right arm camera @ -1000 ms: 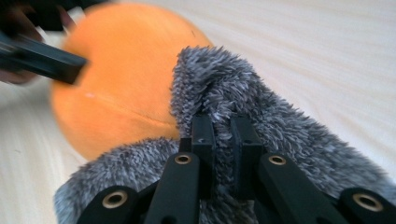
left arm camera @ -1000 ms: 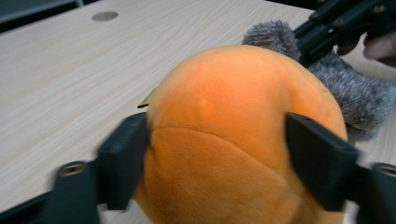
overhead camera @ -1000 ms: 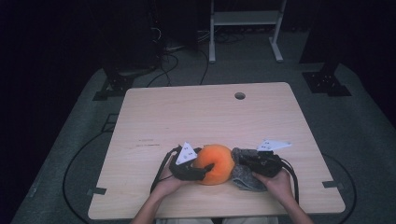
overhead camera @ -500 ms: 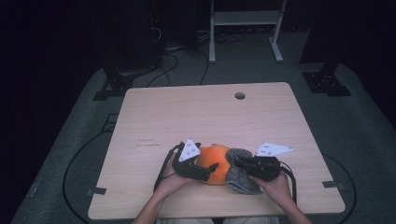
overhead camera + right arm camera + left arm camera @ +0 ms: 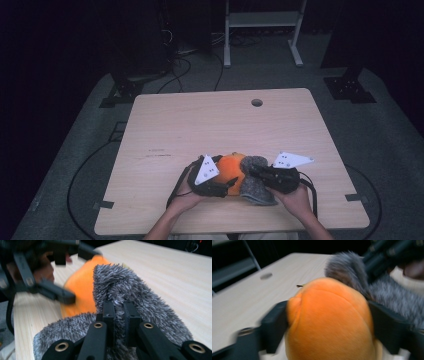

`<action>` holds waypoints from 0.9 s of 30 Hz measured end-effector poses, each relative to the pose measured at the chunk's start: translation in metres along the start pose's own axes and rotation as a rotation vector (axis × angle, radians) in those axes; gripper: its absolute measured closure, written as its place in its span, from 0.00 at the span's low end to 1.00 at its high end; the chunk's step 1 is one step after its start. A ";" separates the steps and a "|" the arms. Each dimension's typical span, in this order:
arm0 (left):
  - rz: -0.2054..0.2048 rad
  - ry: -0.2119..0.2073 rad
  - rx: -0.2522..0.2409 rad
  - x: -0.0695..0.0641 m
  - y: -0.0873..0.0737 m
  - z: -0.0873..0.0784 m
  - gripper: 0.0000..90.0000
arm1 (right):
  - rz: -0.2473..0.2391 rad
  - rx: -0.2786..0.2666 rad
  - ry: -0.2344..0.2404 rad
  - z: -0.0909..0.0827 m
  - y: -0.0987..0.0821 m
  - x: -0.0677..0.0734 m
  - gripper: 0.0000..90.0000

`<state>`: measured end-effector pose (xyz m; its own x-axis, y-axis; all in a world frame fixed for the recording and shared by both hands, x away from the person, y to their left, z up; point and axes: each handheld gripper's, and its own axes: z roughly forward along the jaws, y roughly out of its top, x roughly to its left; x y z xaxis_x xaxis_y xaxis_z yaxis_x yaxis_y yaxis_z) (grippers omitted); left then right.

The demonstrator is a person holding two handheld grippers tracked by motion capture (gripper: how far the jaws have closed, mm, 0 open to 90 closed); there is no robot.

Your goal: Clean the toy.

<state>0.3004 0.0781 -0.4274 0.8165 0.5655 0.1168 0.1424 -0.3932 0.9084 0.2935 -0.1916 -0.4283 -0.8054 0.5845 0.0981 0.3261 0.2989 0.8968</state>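
left gripper (image 5: 231,183) clamps the orange plush (image 5: 329,320), blurred; right gripper (image 5: 119,311) pinches grey fur (image 5: 140,302), its lower part cut off.

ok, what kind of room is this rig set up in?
Most likely a lab or recording studio, not a home. A bare wooden table stands alone on grey carpet, with black cables looped on the floor around it, black stand bases at its far corners, and dark surroundings beyond.
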 end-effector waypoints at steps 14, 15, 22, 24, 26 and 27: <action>-0.002 -0.069 0.039 0.003 -0.008 -0.001 0.33 | 0.036 -0.034 0.012 -0.006 0.004 -0.005 0.91; -0.012 -0.080 0.040 0.005 -0.006 -0.002 0.28 | 0.019 -0.026 0.011 -0.004 0.006 -0.002 0.91; -0.054 -0.090 0.027 0.016 -0.001 -0.007 0.17 | -0.058 -0.018 0.033 0.005 0.006 0.013 0.91; -0.062 -0.103 0.045 0.018 -0.006 -0.007 0.25 | -0.028 -0.022 0.037 0.005 0.003 0.008 0.91; -0.072 -0.094 0.067 0.023 -0.009 -0.008 0.29 | 0.027 -0.001 0.013 0.005 -0.002 0.000 0.91; -0.089 -0.100 0.066 0.026 -0.011 -0.009 0.30 | 0.049 0.017 -0.008 0.006 -0.006 -0.006 0.91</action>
<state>0.3147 0.1039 -0.4311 0.8504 0.5261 -0.0068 0.2505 -0.3934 0.8846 0.2989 -0.1923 -0.4369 -0.7844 0.6045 0.1386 0.3736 0.2821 0.8837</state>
